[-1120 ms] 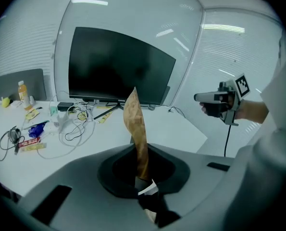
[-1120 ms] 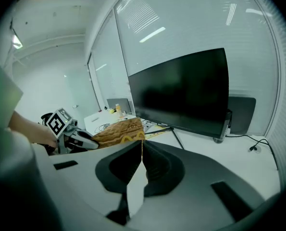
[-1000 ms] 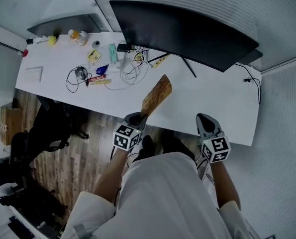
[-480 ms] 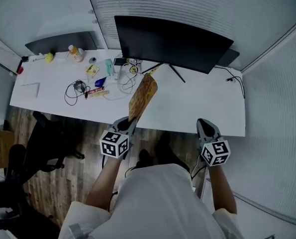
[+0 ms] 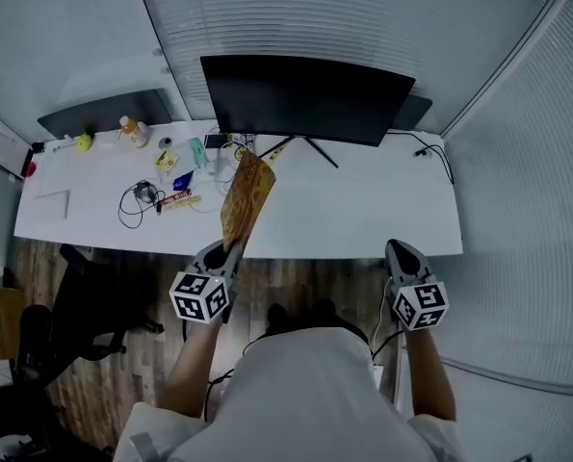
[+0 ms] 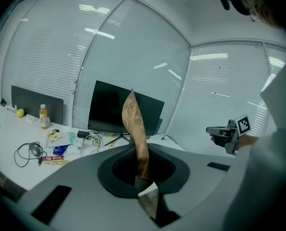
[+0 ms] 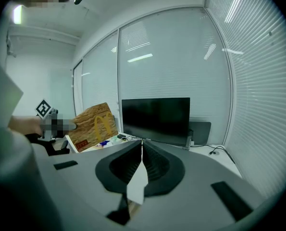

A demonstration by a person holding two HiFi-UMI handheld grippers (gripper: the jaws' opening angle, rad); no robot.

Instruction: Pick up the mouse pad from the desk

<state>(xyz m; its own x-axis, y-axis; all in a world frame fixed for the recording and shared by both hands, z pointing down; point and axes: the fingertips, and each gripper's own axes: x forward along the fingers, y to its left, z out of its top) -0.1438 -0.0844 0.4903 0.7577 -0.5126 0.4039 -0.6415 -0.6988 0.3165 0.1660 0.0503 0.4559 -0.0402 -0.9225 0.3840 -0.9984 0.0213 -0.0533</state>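
Item: mouse pad, one, thin flat sheet. Location: in the air at the near edge of the desk, touching no part of the desktop, standing on edge and leaning toward the monitor. Holder: left gripper, jaws clenched on the pad's lower edge, with the sheet rising straight out from between them; a pinch at one edge is probably all so thin a sheet allows, and it would account for the upright carry. Right gripper: jaws pressed together with nothing between them, held out to the person's right, well apart from the pad, taking no share of the load. Judged status: pad is off the desk, so the pick-up looks done or nearly so. Appearance: brown mottled face resembling wood grain or kraft paper; a yellow double-arch mark near the middle; a small red strip toward one lower corner; rounded corners. Seen edge-on from the left gripper view, the sheet bows gently along its length, which suggests a soft, flexible material. Also on the desk: a tangle of cables, a bottle and small packets, all left of the monitor.
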